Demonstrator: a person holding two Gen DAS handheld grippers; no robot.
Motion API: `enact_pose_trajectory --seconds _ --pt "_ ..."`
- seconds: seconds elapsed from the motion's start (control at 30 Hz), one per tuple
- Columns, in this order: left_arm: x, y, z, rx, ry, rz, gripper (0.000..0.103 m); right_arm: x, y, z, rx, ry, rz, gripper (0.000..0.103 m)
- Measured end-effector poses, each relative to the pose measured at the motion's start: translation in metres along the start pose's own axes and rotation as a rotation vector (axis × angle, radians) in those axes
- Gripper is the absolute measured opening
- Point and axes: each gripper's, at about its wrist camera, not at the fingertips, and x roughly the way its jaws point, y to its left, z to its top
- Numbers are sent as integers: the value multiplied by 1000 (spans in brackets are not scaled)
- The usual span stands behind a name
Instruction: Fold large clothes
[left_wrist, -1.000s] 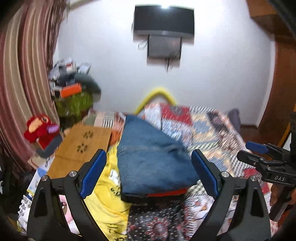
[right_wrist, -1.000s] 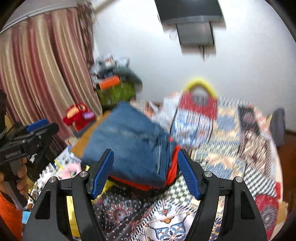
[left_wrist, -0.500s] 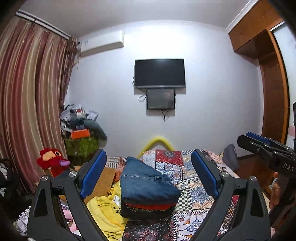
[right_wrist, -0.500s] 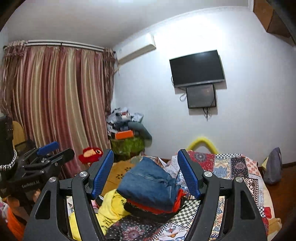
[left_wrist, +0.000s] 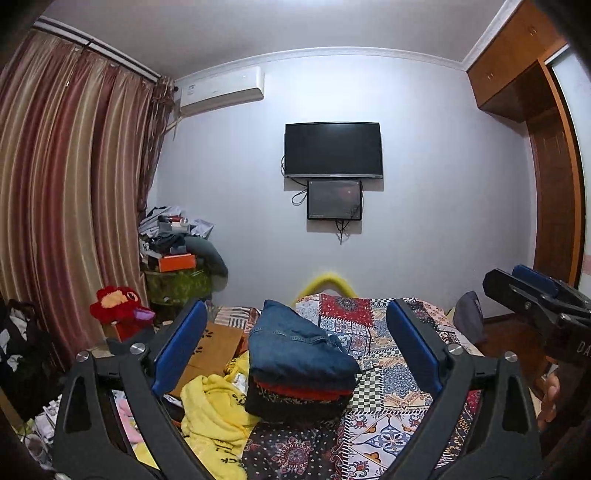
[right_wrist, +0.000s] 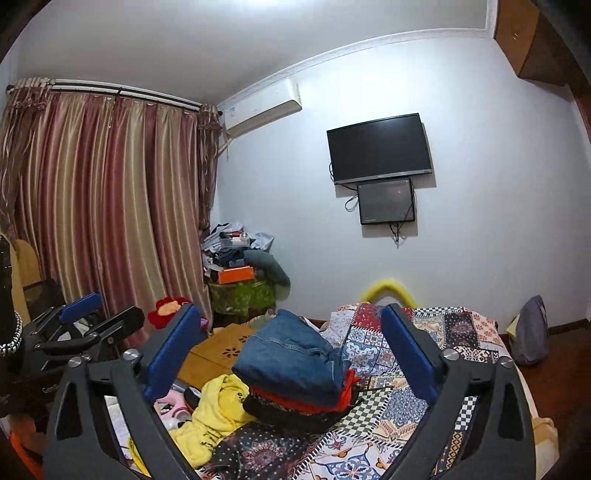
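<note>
Plainly, both claws were held above the near end of the bed, each spread wide with nothing between its blue pads. The left claw (left_wrist: 295, 350) looked along the bed toward the far white wall, and the right claw (right_wrist: 291, 354) faced much the same way from a little further right; each claw showed at the edge of the other's view.

A folded blue denim garment (left_wrist: 295, 347) lay on top of a small stack of folded clothes, with a red layer (left_wrist: 299, 391) under it and a dark patterned layer (left_wrist: 291, 406) at the bottom. That stack sat on the bed's multicoloured patchwork cover (left_wrist: 388, 376), toward its left side, well apart from both claws. Just left of the stack lay a crumpled yellow garment with black lettering (left_wrist: 210, 413), unfolded, spilling over the bed edge.

Further left stood a flat brown wooden board with flower cut-outs (right_wrist: 221, 347) and a red plush toy (left_wrist: 118, 302). Striped pink and gold curtains (left_wrist: 66, 221) hung on the left wall. On the far wall a black flat television (left_wrist: 332, 149) was mounted above a smaller dark screen (left_wrist: 334, 199), with a white air conditioner (left_wrist: 221, 90) high to the left.
</note>
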Motion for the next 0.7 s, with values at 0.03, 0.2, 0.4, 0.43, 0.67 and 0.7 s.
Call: enact_pose_trajectory --seconds 0.03,0.2,0.4,0.43,0.67,0.7 --pt "1 1 -1 -2 2 -2 98 2 -1 0 1 5 -4 98" --pt "8 4 -4 0 12 -2 99 0 -3 -7 -4 17 -15 98" --pt "11 1 -7 10 16 0 99 -4 -2 -13 -4 26 -19 98" --pt "12 1 -8 12 17 1 99 -3 -2 -12 -6 28 -23 98" --pt "18 3 -12 6 31 -8 99 -2 -5 -18 2 51 -32 98" --pt "20 3 -12 4 34 -10 99 -3 -6 -19 3 54 -32 98"
